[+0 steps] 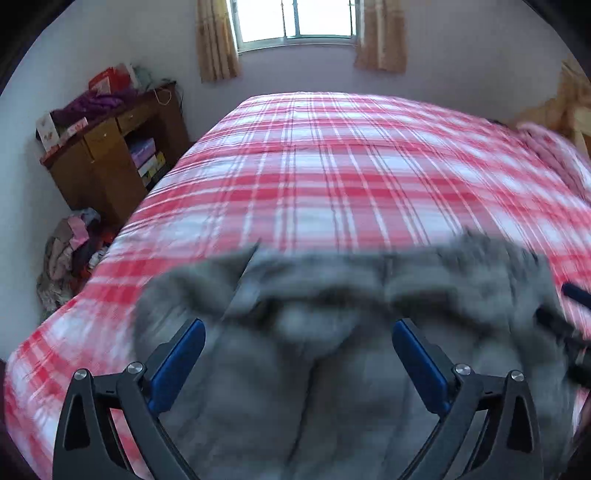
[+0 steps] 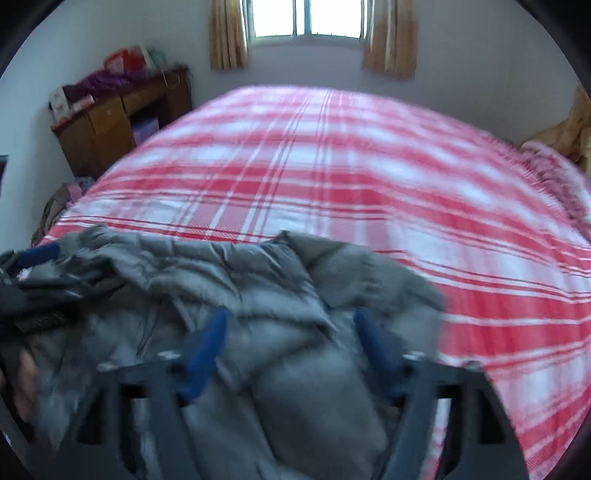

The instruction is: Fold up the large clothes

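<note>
A grey padded jacket [image 1: 332, 295] lies crumpled on the near part of a bed covered with a red and white checked sheet [image 1: 332, 166]. My left gripper [image 1: 299, 326] hangs over it with its blue pads [image 1: 184, 350] spread wide and nothing pressed between them. In the right wrist view the same jacket [image 2: 295, 295] fills the lower middle. My right gripper [image 2: 291, 319] stands over it with its jaws apart, and the padding bulges below them without being pinched. The left gripper's blue pad [image 2: 37, 254] and a hand [image 2: 18, 369] show at the left edge. Both views are blurred.
A brown wooden desk [image 1: 110, 158] piled with clothes and boxes stands by the left wall. A heap of clothes [image 1: 70, 254] lies on the floor beside the bed. A window with tan curtains [image 1: 295, 22] is at the far wall. Pink bedding [image 1: 554, 155] sits at the bed's right side.
</note>
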A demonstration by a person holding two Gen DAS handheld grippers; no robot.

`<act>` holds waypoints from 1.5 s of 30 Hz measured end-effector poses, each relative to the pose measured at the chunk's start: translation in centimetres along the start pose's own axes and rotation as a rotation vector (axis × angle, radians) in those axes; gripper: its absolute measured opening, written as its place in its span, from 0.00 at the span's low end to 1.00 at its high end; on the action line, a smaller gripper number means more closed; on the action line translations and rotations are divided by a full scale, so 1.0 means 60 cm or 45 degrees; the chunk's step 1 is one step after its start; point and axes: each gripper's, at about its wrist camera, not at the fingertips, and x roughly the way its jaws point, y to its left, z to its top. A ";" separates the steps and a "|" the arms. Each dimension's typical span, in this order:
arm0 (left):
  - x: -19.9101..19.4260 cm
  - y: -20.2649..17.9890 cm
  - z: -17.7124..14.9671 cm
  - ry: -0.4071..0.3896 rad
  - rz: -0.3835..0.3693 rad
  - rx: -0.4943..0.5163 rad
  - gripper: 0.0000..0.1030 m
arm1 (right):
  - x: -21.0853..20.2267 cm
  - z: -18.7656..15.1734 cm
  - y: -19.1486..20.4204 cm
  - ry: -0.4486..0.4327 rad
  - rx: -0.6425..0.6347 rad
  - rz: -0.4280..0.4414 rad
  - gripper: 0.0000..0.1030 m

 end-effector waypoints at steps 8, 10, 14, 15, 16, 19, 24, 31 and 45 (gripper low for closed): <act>-0.152 0.059 -0.274 -0.002 0.166 0.093 0.98 | -0.142 -0.219 -0.053 0.090 0.058 0.005 0.76; -0.184 0.075 -0.328 0.005 0.184 0.054 0.98 | -0.172 -0.271 -0.059 0.102 0.079 0.001 0.76; -0.227 0.096 -0.408 0.042 0.178 0.001 0.98 | -0.229 -0.355 -0.066 0.105 0.106 -0.025 0.76; -0.237 0.098 -0.424 0.038 0.190 0.003 0.98 | -0.242 -0.375 -0.068 0.102 0.114 -0.031 0.76; -0.245 0.100 -0.438 0.040 0.198 0.008 0.98 | -0.250 -0.387 -0.069 0.106 0.123 -0.035 0.76; -0.256 0.102 -0.479 0.074 0.194 0.004 0.98 | -0.275 -0.423 -0.075 0.104 0.171 -0.020 0.76; -0.266 0.118 -0.529 0.123 0.160 -0.075 0.98 | -0.311 -0.468 -0.085 0.079 0.230 -0.008 0.76; -0.283 0.120 -0.563 0.138 0.115 -0.092 0.98 | -0.346 -0.524 -0.077 0.070 0.223 -0.004 0.76; -0.357 0.111 -0.591 0.073 -0.109 -0.057 0.12 | -0.409 -0.578 -0.042 0.034 0.260 0.224 0.13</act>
